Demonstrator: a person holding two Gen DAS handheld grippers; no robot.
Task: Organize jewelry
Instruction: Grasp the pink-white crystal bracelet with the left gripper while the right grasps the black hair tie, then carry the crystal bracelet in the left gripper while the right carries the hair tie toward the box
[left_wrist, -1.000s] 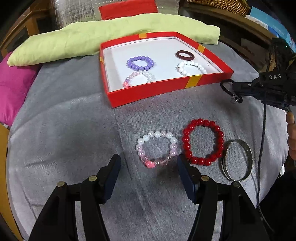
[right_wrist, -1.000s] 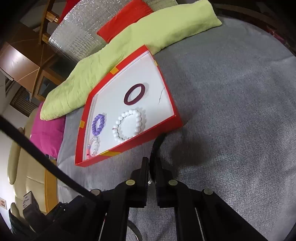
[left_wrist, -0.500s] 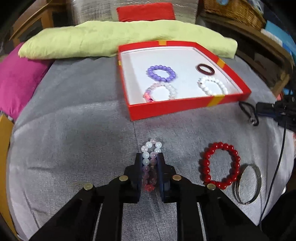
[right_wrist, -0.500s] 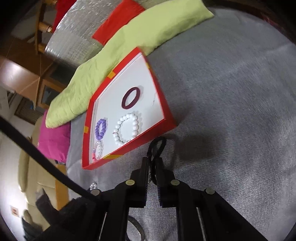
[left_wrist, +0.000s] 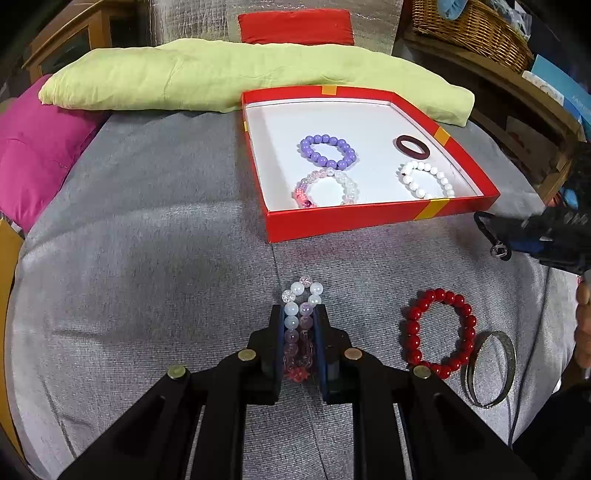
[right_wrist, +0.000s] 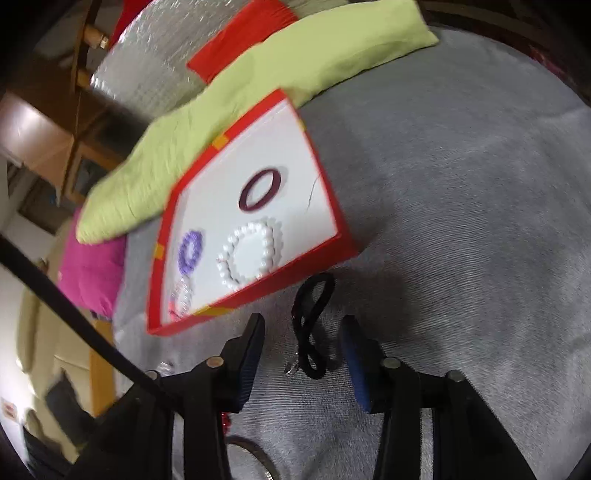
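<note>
While the left tool (left_wrist: 300, 341) squeezes the pink-and-white bead bracelet (left_wrist: 301, 321) flat between its pads on the grey cushion (left_wrist: 147, 258), short of the red box (left_wrist: 369, 221), the right tool (right_wrist: 303, 350) stands with jaws apart and nothing pressed, a black cord bracelet (right_wrist: 312, 325) lying loose between them by the box's near wall. Best play for the left, I'd say: lift straight up before travelling so the free loop clears that wall, then set it on bare white floor toward the box's far left corner, clear of the purple bead bracelet (left_wrist: 328, 152), the other pink-and-white one (left_wrist: 327, 188), the white bead bracelet (left_wrist: 426, 179) and the dark ring (left_wrist: 412, 147). Red bead bracelet (left_wrist: 439, 332) and metal bangle (left_wrist: 489, 369) wait near the cushion's right edge.
</note>
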